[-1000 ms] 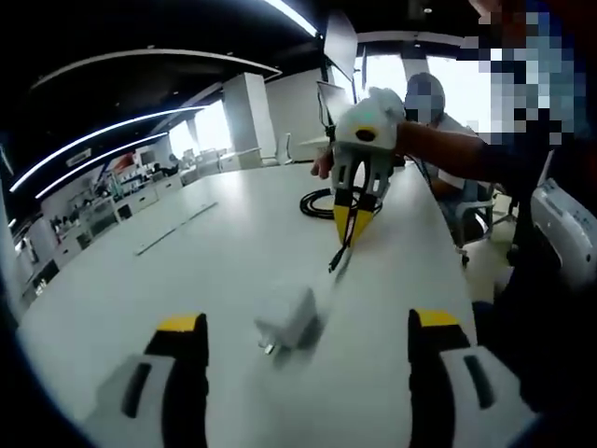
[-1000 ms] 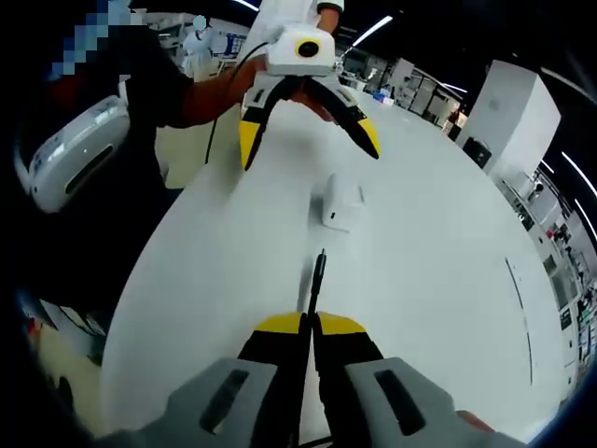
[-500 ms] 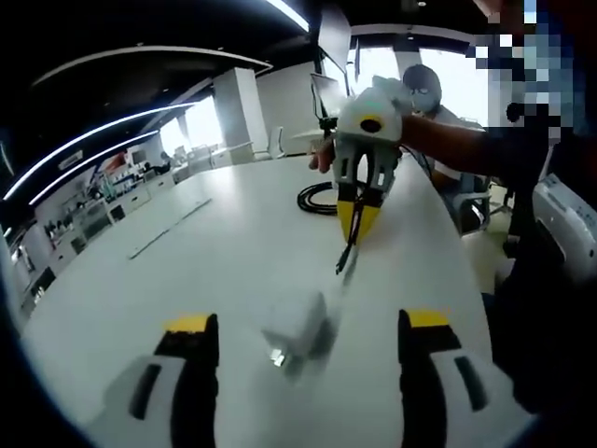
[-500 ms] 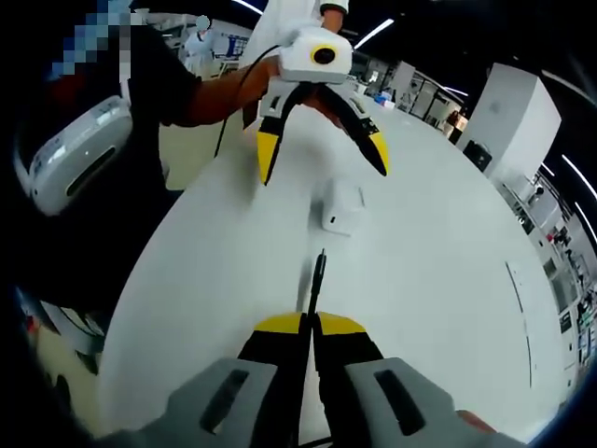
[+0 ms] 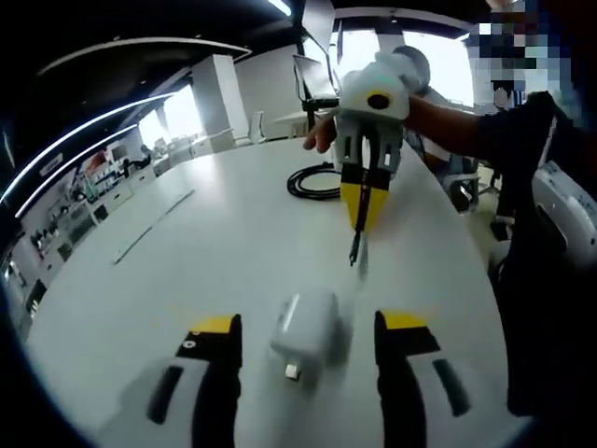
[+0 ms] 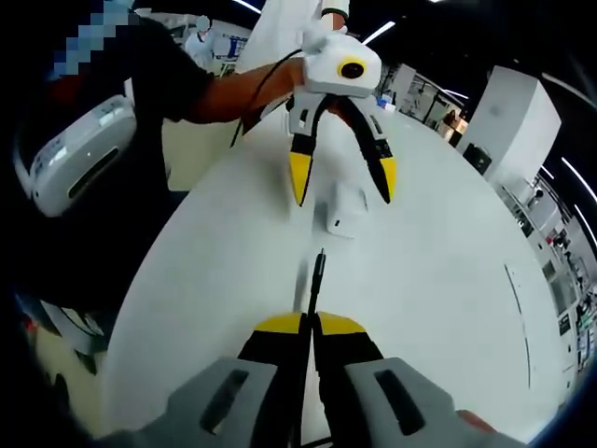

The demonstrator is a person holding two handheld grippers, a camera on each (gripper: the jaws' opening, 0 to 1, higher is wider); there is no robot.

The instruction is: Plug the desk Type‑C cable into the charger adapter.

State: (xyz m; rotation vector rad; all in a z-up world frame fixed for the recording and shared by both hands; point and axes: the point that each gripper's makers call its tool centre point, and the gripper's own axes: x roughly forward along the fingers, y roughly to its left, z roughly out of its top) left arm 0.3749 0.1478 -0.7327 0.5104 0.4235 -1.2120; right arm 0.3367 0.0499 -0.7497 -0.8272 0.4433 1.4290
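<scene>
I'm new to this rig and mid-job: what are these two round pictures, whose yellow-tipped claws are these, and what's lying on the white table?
A person holds one two-jaw tool in each hand, and a fisheye camera rides on each. In the left gripper view, the left tool stands open with its jaws on either side of the white charger adapter on the table. The right tool faces it, shut on the Type-C cable, plug pointing at the adapter. The rest of the cable lies coiled behind. The right gripper view shows the same scene from the opposite side.

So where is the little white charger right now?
The charger adapter lies on the white table, between the open jaws of the left gripper. In the right gripper view it sits just beyond the cable plug.
</scene>
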